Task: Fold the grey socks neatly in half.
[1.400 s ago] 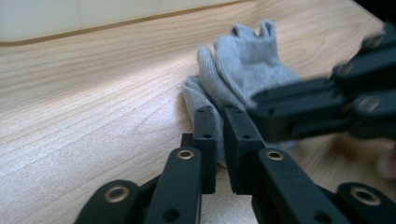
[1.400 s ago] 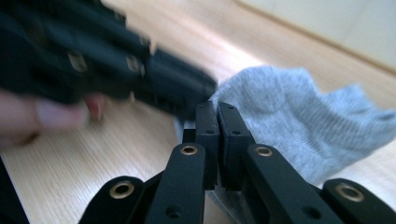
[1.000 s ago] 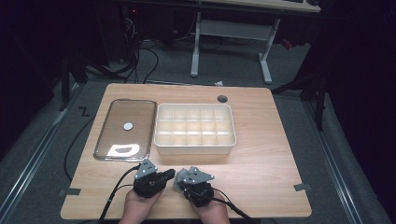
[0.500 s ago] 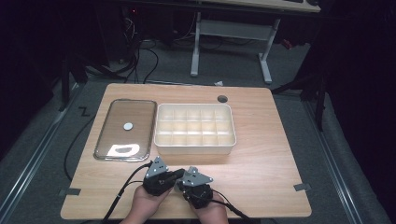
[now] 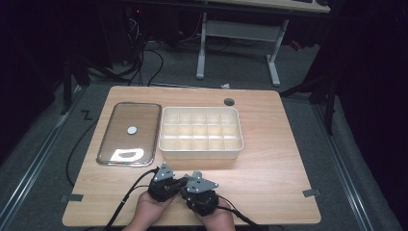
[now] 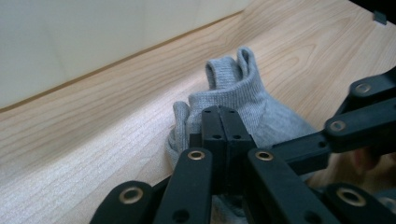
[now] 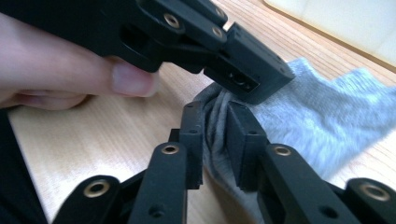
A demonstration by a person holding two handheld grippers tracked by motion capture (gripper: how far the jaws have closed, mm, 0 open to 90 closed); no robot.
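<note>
A grey sock (image 6: 261,112) lies bunched on the wooden table near its front edge, cuff raised toward the box. My left gripper (image 6: 219,114) is shut, its jaws pinching the bunched fabric; from above, the left gripper (image 5: 178,183) sits left of centre. The right gripper (image 7: 215,112) faces it closely, and its jaws have just been opening. A fold of the sock (image 7: 327,116) still stands in the gap between them. The left gripper's tips (image 7: 243,79) hang just beyond. In the high view the right gripper (image 5: 187,188) nearly touches the left one.
A cream box (image 5: 199,150) with several compartments stands mid-table just beyond the grippers. A clear flat lid (image 5: 129,131) lies to its left. A round cable hole (image 5: 229,101) is at the back edge. Bare wood stretches to the right of the hands.
The left gripper has shifted a little to the right, closing in on the right gripper. The right hand has kept its place.
</note>
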